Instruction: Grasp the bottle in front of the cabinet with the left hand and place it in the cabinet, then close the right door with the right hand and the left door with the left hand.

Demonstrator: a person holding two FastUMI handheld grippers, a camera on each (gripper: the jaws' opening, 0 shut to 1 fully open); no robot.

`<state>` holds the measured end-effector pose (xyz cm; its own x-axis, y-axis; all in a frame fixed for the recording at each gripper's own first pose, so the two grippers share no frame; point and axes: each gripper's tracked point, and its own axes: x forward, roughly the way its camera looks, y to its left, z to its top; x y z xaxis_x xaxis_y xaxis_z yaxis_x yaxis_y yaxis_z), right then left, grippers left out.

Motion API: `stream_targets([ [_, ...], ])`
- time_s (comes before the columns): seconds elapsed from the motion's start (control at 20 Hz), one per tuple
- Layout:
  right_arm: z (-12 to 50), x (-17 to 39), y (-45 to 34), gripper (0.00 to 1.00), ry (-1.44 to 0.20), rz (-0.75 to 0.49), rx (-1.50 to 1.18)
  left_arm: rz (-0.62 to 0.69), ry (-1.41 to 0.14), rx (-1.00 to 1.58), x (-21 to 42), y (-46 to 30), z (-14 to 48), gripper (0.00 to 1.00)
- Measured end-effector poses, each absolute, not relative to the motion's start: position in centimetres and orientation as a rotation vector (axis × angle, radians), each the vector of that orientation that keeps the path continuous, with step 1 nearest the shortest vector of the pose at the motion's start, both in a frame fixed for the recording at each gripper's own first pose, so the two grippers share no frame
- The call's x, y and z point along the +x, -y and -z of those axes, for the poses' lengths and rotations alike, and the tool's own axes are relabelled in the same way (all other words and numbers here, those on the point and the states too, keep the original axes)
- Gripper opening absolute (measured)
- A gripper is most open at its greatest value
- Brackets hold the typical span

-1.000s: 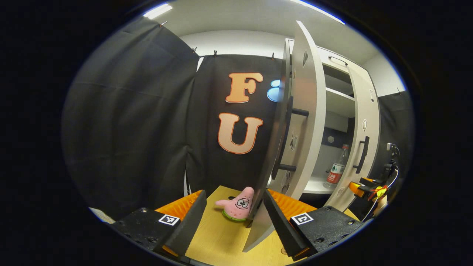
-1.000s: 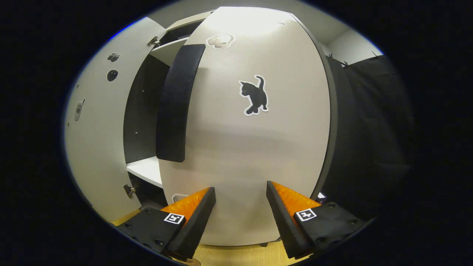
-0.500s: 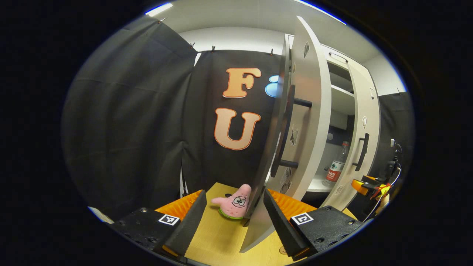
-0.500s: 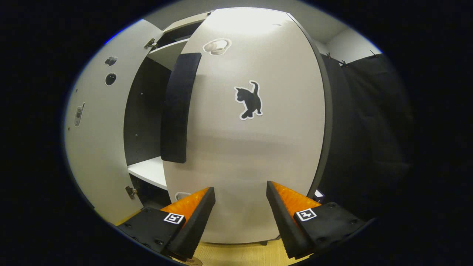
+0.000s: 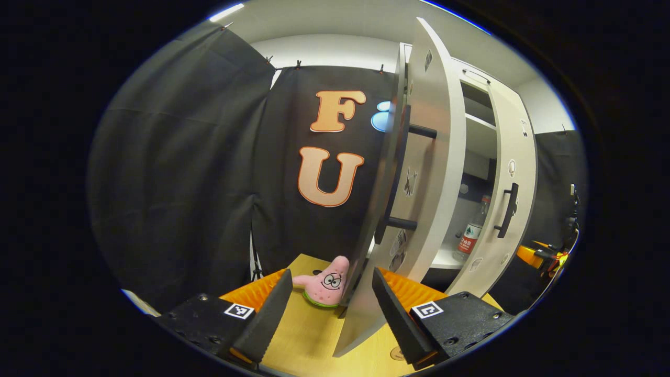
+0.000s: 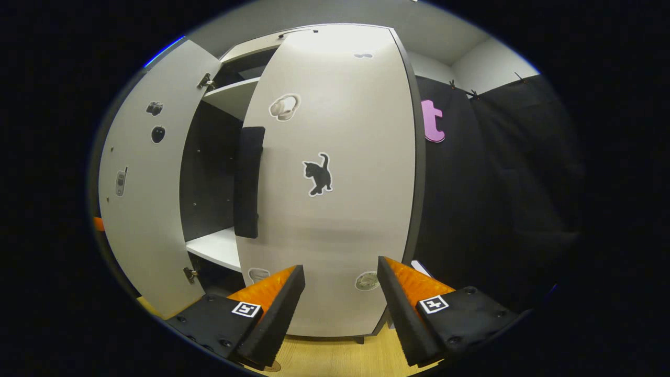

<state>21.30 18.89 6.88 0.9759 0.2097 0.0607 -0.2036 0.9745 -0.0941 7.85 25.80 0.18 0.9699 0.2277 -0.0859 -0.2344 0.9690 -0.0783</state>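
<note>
The clear bottle [image 5: 470, 234] with a red label stands on the lower shelf [image 5: 445, 259] inside the white cabinet, seen through the gap between the doors. The left door [image 5: 437, 157] stands wide open, nearly edge-on to me; its lower corner hangs between the fingers of my open left gripper [image 5: 330, 314], close to the right finger. The right door [image 6: 345, 209], with a cat sticker and a black handle [image 6: 248, 183], is almost closed. My right gripper [image 6: 337, 309] is open just in front of that door, a little apart from it, and also shows far off [image 5: 542, 255].
A pink starfish plush [image 5: 325, 283] lies on the yellow table [image 5: 309, 335] just left of the left door's edge. From the right gripper view the left door [image 6: 141, 193] juts out at the left, and the white shelf [image 6: 217, 246] shows in the narrow gap.
The right door has swung further toward closed and the gap has narrowed. My right gripper has drawn back from it. My left gripper has shifted slightly, with the left door's edge now nearer its fingers.
</note>
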Motion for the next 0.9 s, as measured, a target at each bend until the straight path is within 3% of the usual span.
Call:
stream_targets([
  [0.9, -10.9, 13.9, -11.0, 0.94, 0.135, -0.128, -0.071, -0.022, -0.113, -0.04, 11.5, -15.6, 0.8, 0.94],
])
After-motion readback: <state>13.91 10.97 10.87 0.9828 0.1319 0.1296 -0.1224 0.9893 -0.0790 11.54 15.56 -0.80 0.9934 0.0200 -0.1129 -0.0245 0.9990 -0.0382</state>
